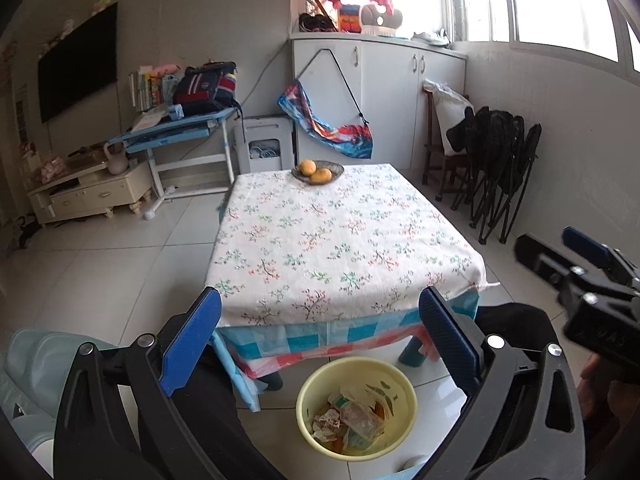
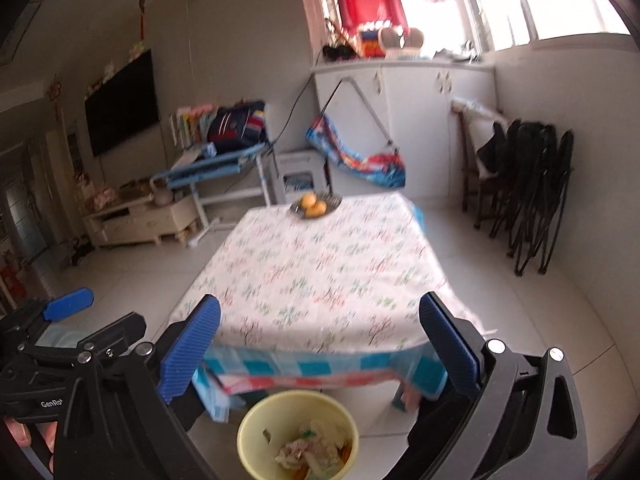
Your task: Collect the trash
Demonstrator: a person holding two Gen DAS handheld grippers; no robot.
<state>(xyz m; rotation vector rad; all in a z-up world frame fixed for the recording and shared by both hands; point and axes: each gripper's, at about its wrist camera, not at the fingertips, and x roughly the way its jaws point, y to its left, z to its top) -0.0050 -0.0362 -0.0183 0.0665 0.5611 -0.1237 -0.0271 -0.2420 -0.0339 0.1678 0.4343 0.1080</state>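
1. The left gripper [image 1: 320, 340] has its jaws spread wide with nothing between them; its blue pads [image 1: 191, 342] frame the near edge of the bench.
2. The right gripper [image 2: 320, 350] likewise has its jaws wide apart and holds nothing. It also shows at the right edge of the left wrist view, beside the left gripper.
3. The yellow bin [image 1: 406, 408] stands on the tiled floor [image 1: 120, 280], just in front of the bench's near edge and below both grippers.
4. The trash [image 1: 352, 420] lies inside the bin: crumpled paper, a clear wrapper and some orange scraps, heaped at the bottom.
5. The bench [image 1: 340, 240] is covered by a white flowered cloth, with a blue and red checked cloth hanging out beneath it at the near side.
6. At the far end of the bench sits a dark plate [image 1: 338, 170] with two oranges [image 1: 314, 171] on it, touching one another.
7. Black folding chairs [image 1: 500, 168] lean against the wall to the right of the bench, well apart from the bin.
8. The right wrist view is blurred, so the finer detail of the bin's contents cannot be told from it.
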